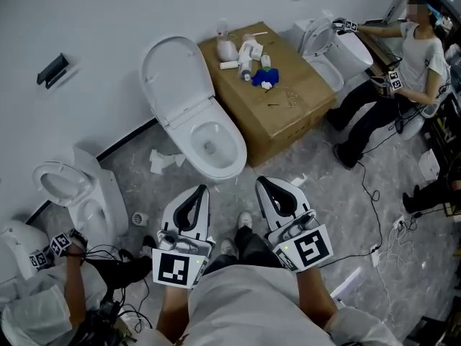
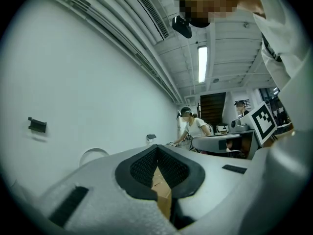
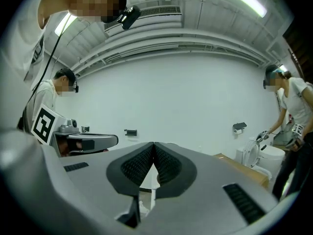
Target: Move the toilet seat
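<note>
Room: a white wall [image 1: 86, 20] above a grey marbled floor [image 1: 317, 193], which we see steeply from above.
Writing: we read only black-and-white squares on the marker cubes [image 1: 176, 269]; print on the bottles [image 1: 245, 56] is too small.
Toilet seat [image 1: 176, 74]: raised, leaning back at 11 o'clock from the toilet [image 1: 216, 146] at our 12 o'clock; we cannot tell seat from lid.
Left gripper [image 1: 202, 189]: jaws together, holding nothing, short of the bowl.
Right gripper [image 1: 261, 184]: jaws together, empty.
Around: cardboard box [image 1: 288, 107] at 1 o'clock, just beside the toilet; crumpled paper [image 1: 162, 161] at 10 o'clock; a person [image 1: 418, 56] at 2 o'clock.
</note>
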`<act>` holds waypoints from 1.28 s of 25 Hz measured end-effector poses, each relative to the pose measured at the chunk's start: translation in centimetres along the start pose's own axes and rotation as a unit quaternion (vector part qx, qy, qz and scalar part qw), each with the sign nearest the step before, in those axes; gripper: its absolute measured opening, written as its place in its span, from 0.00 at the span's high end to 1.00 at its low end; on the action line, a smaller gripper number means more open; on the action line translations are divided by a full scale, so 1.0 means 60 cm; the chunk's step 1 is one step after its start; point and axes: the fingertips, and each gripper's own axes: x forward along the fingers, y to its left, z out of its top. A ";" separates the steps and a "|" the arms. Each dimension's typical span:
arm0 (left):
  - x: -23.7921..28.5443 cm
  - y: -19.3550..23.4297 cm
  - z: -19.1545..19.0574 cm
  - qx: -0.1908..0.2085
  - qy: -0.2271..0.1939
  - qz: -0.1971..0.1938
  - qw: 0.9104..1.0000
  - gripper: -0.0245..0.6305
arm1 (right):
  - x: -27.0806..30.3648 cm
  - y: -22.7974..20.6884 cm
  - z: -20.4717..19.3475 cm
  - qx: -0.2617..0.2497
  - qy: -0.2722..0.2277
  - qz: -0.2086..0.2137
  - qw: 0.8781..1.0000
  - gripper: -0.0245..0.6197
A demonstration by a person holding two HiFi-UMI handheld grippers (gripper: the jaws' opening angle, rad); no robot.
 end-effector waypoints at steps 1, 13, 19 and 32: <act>0.011 0.005 -0.001 0.001 0.001 0.002 1.000 0.95 | 0.009 -0.009 0.000 0.000 0.001 0.002 1.000 0.94; 0.126 0.023 -0.004 0.023 0.015 0.055 0.998 0.95 | 0.081 -0.110 0.000 0.004 0.002 0.069 0.998 0.94; 0.166 0.018 -0.005 0.025 0.019 0.073 0.997 0.95 | 0.104 -0.146 0.003 0.009 -0.002 0.091 0.996 0.94; 0.237 0.067 -0.041 0.010 0.023 0.074 0.997 0.95 | 0.177 -0.193 -0.029 0.011 0.018 0.093 0.995 0.94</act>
